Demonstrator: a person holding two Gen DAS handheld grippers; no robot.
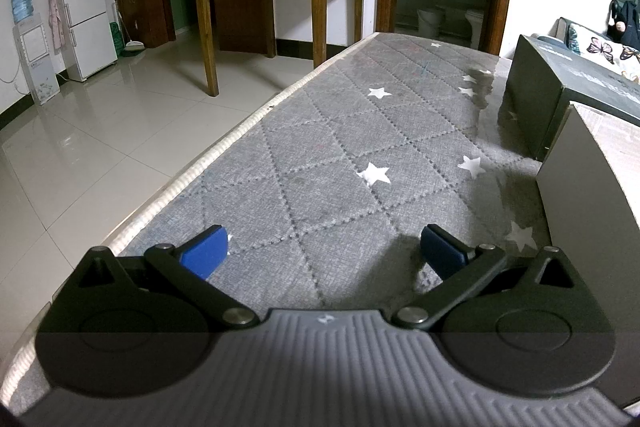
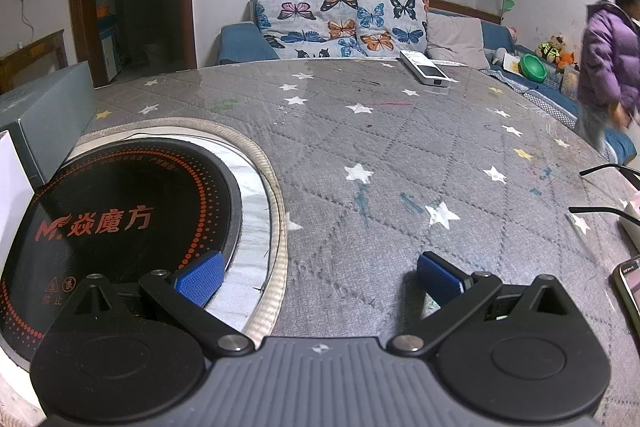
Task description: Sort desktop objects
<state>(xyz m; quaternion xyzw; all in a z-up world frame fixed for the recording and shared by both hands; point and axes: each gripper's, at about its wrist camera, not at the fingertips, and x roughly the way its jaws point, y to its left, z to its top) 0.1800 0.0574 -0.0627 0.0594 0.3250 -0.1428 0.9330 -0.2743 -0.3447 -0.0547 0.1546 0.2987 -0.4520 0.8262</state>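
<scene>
Both your hand-held grippers, left (image 1: 324, 247) and right (image 2: 320, 277), hover wide open and empty over the counter (image 2: 400, 131), ready to grab something.

The phone (image 2: 631, 289), glasses (image 2: 608, 187) and white box (image 2: 12, 179) are cut off by the frame edges.

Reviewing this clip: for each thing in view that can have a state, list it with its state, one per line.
Left tongs: open, empty, over the quilted cover.
Right tongs: open, empty, low over the table.
Dark box: closed, lying flat.
Induction cooktop: set into the table, nothing on it.
White device: lying flat at the far edge.
Phone: screen lit, lying flat.
</scene>
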